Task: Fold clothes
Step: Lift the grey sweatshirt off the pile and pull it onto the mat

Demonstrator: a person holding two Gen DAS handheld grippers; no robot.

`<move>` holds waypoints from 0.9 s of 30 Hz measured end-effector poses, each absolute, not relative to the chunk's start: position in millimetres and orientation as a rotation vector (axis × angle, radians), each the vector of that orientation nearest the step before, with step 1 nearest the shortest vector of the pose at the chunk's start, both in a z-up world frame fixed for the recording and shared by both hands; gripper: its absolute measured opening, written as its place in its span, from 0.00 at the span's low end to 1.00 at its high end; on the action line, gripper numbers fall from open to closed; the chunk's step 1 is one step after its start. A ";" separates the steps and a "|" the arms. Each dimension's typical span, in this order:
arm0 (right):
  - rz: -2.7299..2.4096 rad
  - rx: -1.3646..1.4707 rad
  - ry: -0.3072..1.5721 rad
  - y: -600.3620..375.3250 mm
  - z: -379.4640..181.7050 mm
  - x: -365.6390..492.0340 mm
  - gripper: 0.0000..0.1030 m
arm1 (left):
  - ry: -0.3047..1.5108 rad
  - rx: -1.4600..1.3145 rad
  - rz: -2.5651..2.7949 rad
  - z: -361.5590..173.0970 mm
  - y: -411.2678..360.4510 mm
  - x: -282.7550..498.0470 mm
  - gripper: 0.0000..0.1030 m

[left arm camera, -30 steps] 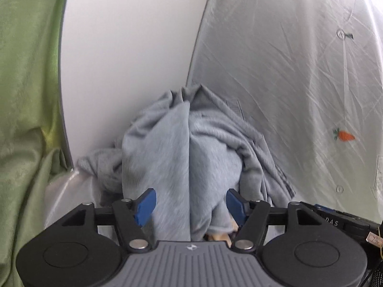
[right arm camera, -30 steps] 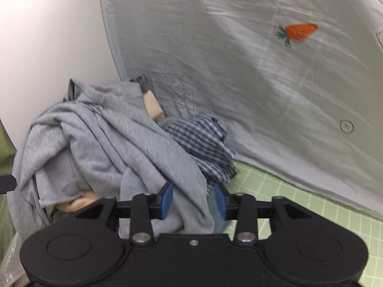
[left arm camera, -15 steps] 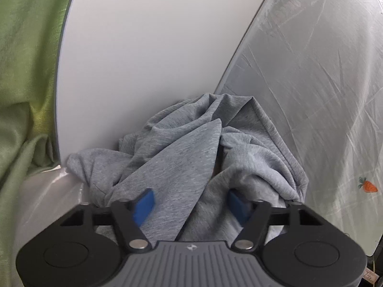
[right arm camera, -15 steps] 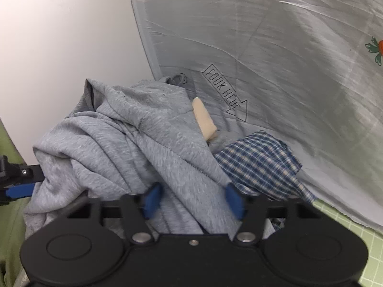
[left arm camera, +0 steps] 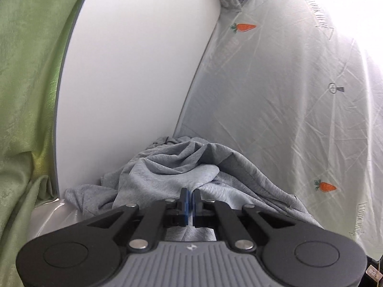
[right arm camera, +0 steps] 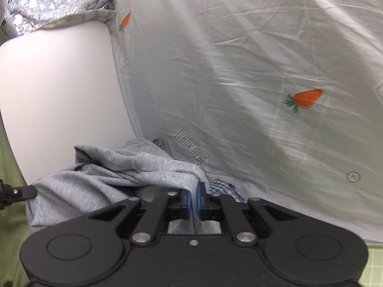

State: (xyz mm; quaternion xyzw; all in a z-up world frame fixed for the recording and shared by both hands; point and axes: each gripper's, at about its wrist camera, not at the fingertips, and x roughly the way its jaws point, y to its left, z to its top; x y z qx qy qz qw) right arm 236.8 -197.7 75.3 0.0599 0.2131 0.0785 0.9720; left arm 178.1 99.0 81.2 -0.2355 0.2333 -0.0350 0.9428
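Against white wall [left arm camera: 134, 83], both grippers clamped on grey garment [left arm camera: 167, 174]; checked cloth [right arm camera: 223, 186] just beside, carrot-print sheet [right arm camera: 263, 71] behind.

Light's strong on my left cam: the pale carrot-print sheet [left arm camera: 275, 110] blows out to near white at upper right, detail gone there. White panel [left arm camera: 134, 76] is bright, evenly lit, w/ soft grey falloff toward its lower edge. Green curtain [left arm camera: 26, 76] glows yellowish low down. My right cam is dimmer & greyer, same sheet [right arm camera: 239, 76] reading flat grey w/ crease shadows, slightly soft. Grey garment [left arm camera: 172, 167] has gentle fold shadows, no hard edges. Both views bend hard at the rims, corners go black. My black claw bodies stay dark, little detail.
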 end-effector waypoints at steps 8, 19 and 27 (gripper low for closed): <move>-0.041 0.189 0.402 -280.9 74.2 146.4 0.05 | 0.518 -0.387 -0.275 92.0 36.7 110.5 0.01; -0.373 0.235 0.627 -447.3 -1.0 -22.4 0.05 | 0.882 -0.334 -0.355 12.9 -91.0 7.5 0.00; -0.537 0.261 0.692 -565.5 -16.5 -117.5 0.07 | 0.933 -0.315 -0.344 7.7 -164.6 -40.6 0.05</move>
